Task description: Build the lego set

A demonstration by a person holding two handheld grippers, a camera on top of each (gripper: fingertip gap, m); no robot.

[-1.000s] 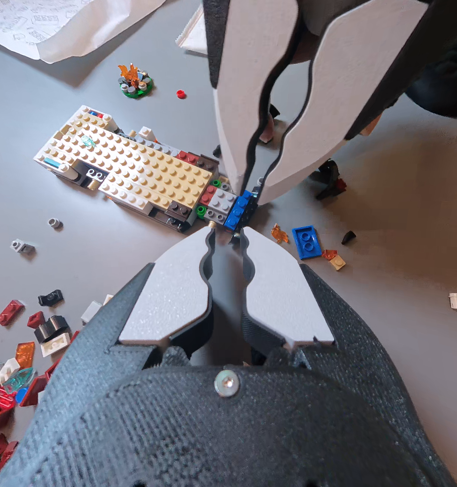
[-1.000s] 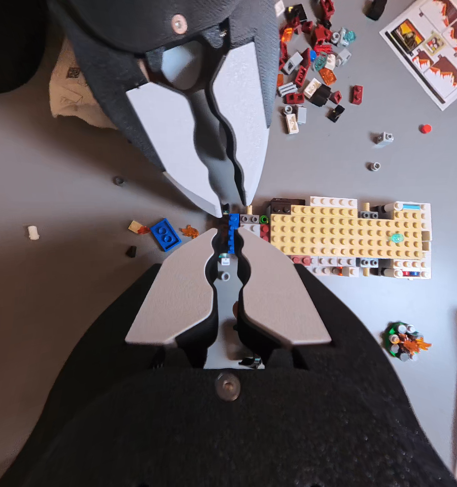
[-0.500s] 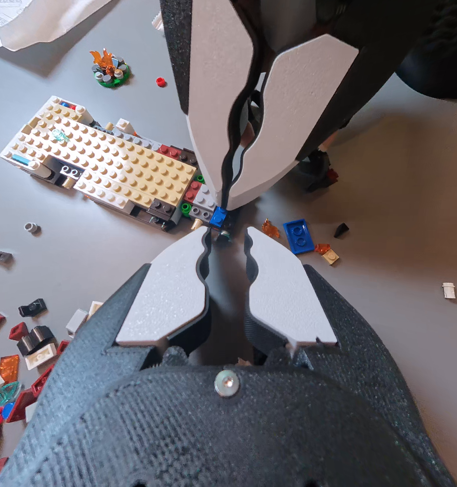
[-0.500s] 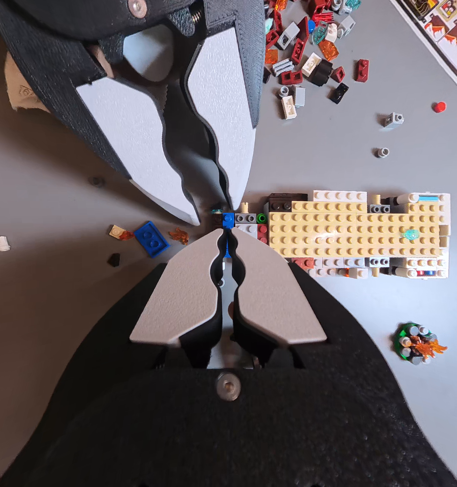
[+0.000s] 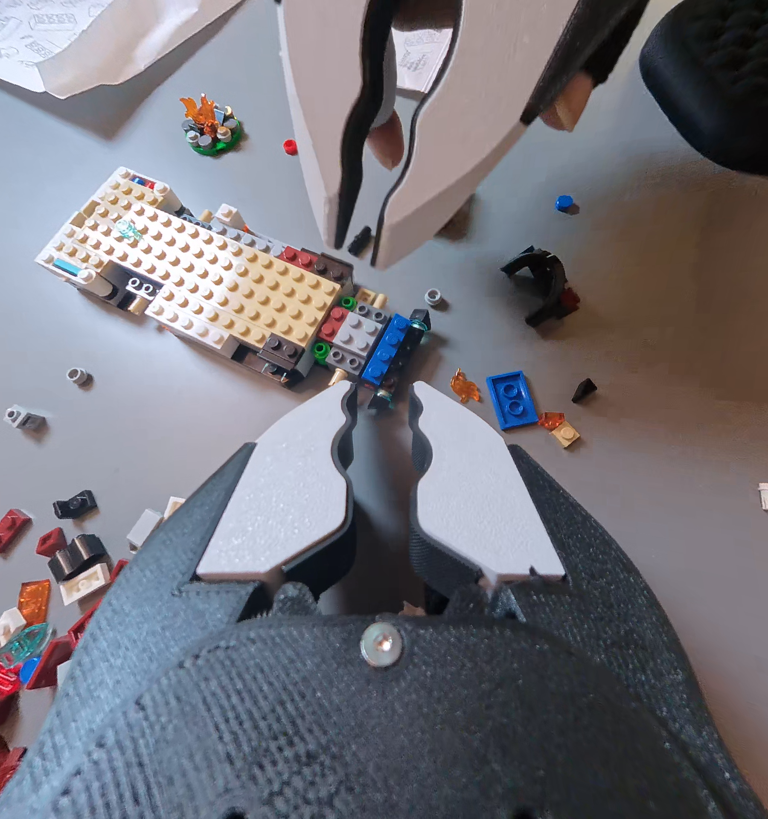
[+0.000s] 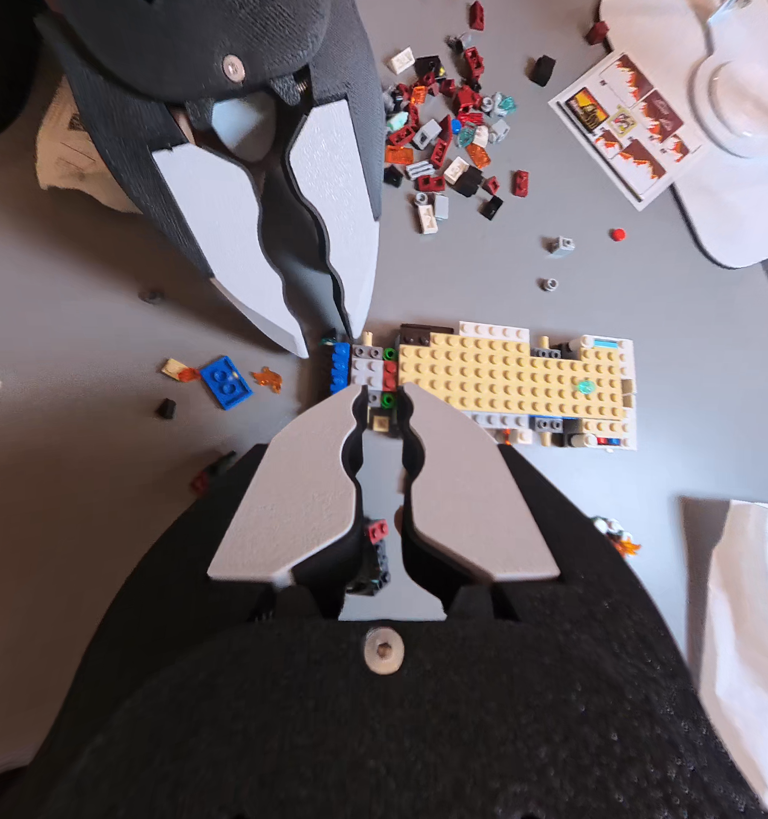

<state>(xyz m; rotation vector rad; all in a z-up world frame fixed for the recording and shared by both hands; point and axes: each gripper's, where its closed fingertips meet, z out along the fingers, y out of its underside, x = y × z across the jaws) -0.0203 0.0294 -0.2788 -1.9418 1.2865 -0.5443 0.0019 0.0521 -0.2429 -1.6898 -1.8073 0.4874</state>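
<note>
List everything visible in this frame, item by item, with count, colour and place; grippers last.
Brick model: one, mostly tan, blue strip at its near end, on the grey table.
Loose blue plate: one, right of the model.
Orange flame pieces: two, beside the blue plate.
Campfire build: one, green base, orange flames, far side.
Loose brick pile: many, dark red, black, white, orange.
Sticker sheet: one, beside the pile.
Paper bag: one, white, table edge.
Left gripper: fingers apart, at the model's blue end, holding nothing.
Right gripper: fingers apart, over the model, holding nothing.
</note>
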